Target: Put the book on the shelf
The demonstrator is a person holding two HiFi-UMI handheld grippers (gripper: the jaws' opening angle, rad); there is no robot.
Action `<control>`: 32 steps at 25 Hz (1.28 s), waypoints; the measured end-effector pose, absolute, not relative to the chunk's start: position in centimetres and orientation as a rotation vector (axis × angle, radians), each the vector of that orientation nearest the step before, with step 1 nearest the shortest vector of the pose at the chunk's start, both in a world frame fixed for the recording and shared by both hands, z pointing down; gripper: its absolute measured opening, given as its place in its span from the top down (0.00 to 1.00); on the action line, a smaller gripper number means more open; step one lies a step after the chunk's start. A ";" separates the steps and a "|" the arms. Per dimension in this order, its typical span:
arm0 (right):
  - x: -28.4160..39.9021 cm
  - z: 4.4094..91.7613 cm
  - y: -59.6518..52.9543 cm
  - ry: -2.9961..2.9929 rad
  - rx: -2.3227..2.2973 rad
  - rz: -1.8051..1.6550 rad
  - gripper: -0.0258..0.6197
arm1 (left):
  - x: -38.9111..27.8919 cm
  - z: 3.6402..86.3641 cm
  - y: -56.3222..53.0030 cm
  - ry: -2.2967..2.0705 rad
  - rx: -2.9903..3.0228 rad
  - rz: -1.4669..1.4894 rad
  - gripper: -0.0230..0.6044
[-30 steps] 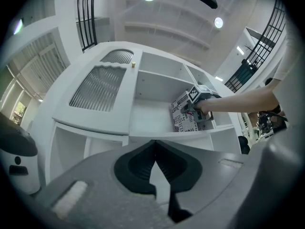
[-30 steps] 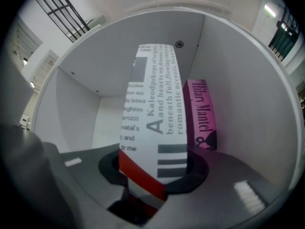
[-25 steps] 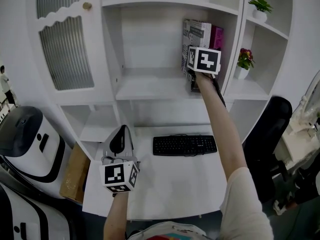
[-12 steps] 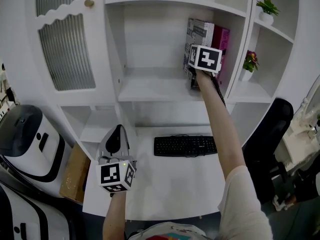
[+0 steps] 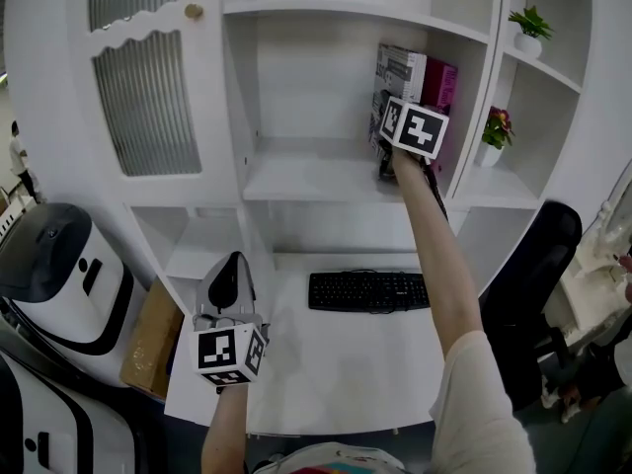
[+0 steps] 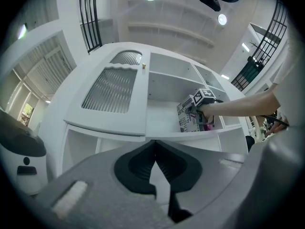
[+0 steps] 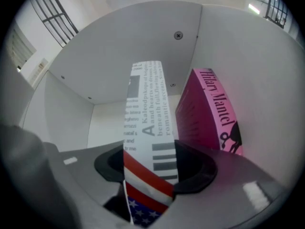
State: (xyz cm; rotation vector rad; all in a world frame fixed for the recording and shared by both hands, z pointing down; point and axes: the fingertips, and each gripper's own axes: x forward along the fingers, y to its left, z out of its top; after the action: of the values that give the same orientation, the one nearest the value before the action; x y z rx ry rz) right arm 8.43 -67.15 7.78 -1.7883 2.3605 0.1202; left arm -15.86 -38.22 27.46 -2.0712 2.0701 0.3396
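Right gripper view: the book (image 7: 145,104) stands upright w/ its spine facing the camera, right between the jaws of the right hand-held gripper (image 7: 150,163). The jaws have just been opening and now stand spread wide, so imo the pads aren't pinching it anymore and the book's on its own. In the head view it's at the right end of the middle shelf (image 5: 306,178), w/ a pink book (image 7: 209,113) just beside it on the right. Can't tell if the 2 touch.

Placing looks basically done, so the step in hand is getting out clean. I'd back straight out along the jaw line, no twist, so neither pad drags the spine. There's nothing on the book's left to prop it, so it could tip that way. Prob worth leaving it snug against the pink book.

Tight spots are the pink book and the side wall (image 5: 464,107) by the right jaw. The rest is out of the way:
- left hand-held gripper (image 6: 153,149) hangs low over the tabletop (image 5: 336,363), jaws pressed together, nothing in them
- keyboard (image 5: 368,290) sits below the arm
- flower pot (image 5: 497,131) is 1 compartment over
- chair (image 5: 538,255) is off to the right
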 end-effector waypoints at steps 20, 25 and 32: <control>8.9 6.7 -57.9 2.380 -1.791 0.291 0.62 | -12.5 26.2 -34.3 1.960 -2.145 0.354 0.96; 9.4 6.3 -53.2 2.346 -1.754 0.395 0.62 | -10.7 27.0 -32.6 1.916 -2.202 0.339 0.96; 9.2 8.3 -44.9 2.343 -1.669 0.512 0.62 | -8.1 26.8 -30.7 1.847 -2.249 0.362 0.96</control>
State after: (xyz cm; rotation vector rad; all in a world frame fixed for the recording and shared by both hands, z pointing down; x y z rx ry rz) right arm 9.19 -44.86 8.29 -1.6695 2.3426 0.5121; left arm -8.13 -30.75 26.82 -2.2486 1.8471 0.3622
